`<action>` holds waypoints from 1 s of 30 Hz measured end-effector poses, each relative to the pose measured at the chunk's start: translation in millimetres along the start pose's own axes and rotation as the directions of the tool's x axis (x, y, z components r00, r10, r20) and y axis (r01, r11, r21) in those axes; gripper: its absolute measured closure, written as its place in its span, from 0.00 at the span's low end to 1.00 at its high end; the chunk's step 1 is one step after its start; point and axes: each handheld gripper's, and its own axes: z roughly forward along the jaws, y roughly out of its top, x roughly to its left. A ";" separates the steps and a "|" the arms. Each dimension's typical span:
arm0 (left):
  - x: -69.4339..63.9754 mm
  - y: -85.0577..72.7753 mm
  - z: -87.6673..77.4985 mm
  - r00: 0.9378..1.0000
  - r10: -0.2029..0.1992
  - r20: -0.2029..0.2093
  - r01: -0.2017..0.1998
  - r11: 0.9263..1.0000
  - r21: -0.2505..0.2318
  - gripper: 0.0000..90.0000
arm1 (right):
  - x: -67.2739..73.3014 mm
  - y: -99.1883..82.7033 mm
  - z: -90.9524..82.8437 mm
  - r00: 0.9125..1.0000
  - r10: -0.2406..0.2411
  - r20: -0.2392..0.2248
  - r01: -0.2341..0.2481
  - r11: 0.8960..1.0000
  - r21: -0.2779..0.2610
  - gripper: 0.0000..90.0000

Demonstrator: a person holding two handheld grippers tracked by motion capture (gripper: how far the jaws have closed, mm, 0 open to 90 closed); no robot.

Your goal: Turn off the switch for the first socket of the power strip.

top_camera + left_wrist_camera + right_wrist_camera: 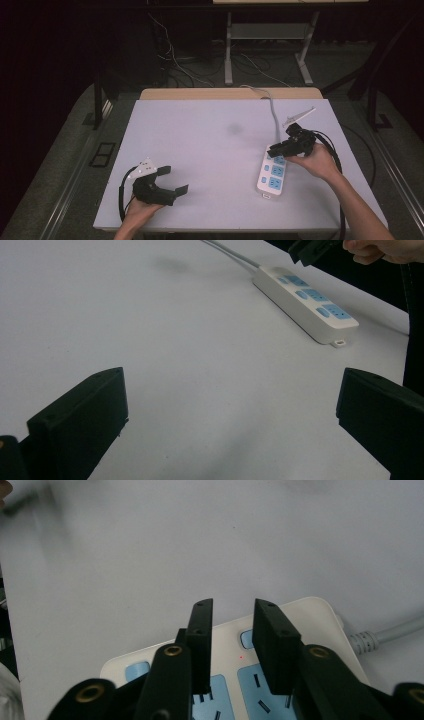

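1. White plastic power strip w/ blue sockets (272,172) lies on right half of pale grey table (210,150), cord running to far edge.
2. Right gripper (232,645) over strip's cord end, jaws narrow, nothing between; likely aiming at a switch. Judgement: descend straight, press gently.
3. Left gripper (172,181) near front-left, jaws wide, empty; could steady strip.

Black fingers (200,645), brass screws, grey 3-cornered plates
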 end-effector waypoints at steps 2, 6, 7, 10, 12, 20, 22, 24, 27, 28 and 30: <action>0.0 0.0 0.0 1.000 0.001 0.000 -0.001 1.000 0.001 0.00 | -0.9 0.1 1.1 1.000 -0.003 0.001 0.003 1.000 0.003 0.83; -0.1 -0.1 0.2 1.000 0.002 0.000 -0.002 1.000 0.001 0.00 | -2.5 0.2 3.7 1.000 -0.001 0.006 0.001 1.000 0.012 0.90; -0.2 -0.1 0.2 1.000 0.002 0.000 -0.002 1.000 0.001 0.00 | -3.7 0.2 5.3 1.000 -0.004 0.010 0.004 1.000 0.014 0.94; -0.1 0.0 0.1 1.000 0.002 0.000 -0.002 1.000 0.001 0.00 | -4.7 0.3 6.6 1.000 -0.003 0.012 0.003 1.000 0.017 0.96; 0.0 0.0 0.1 1.000 0.002 0.000 -0.002 1.000 0.001 0.00 | -5.9 0.4 7.8 1.000 -0.003 0.015 0.003 1.000 0.018 0.97; 0.3 -0.1 0.3 1.000 0.002 0.000 -0.002 1.000 0.001 0.00 | -12.0 -0.1 12.6 1.000 0.001 0.024 -0.002 1.000 0.024 1.00; 0.4 -0.1 0.3 1.000 0.002 0.000 -0.002 1.000 0.000 0.00 | -13.3 -0.3 13.7 1.000 -0.002 0.023 0.001 1.000 0.026 1.00; 0.6 -0.2 0.3 1.000 0.002 -0.001 -0.002 1.000 0.001 0.00 | -13.6 -0.4 14.7 1.000 0.002 0.024 -0.002 1.000 0.028 1.00; 0.5 -0.1 0.4 1.000 0.004 -0.002 -0.004 1.000 0.003 0.00 | -13.9 -0.7 16.1 1.000 0.003 0.025 -0.004 1.000 0.031 1.00; 0.5 -0.1 0.4 1.000 0.004 -0.001 -0.004 1.000 0.002 0.00 | -14.4 -0.7 17.3 1.000 -0.001 0.025 0.001 1.000 0.030 1.00; 0.5 -0.1 0.4 1.000 0.005 -0.002 -0.005 1.000 0.002 0.00 | -14.4 -0.7 17.7 1.000 -0.001 0.025 0.000 1.000 0.031 1.00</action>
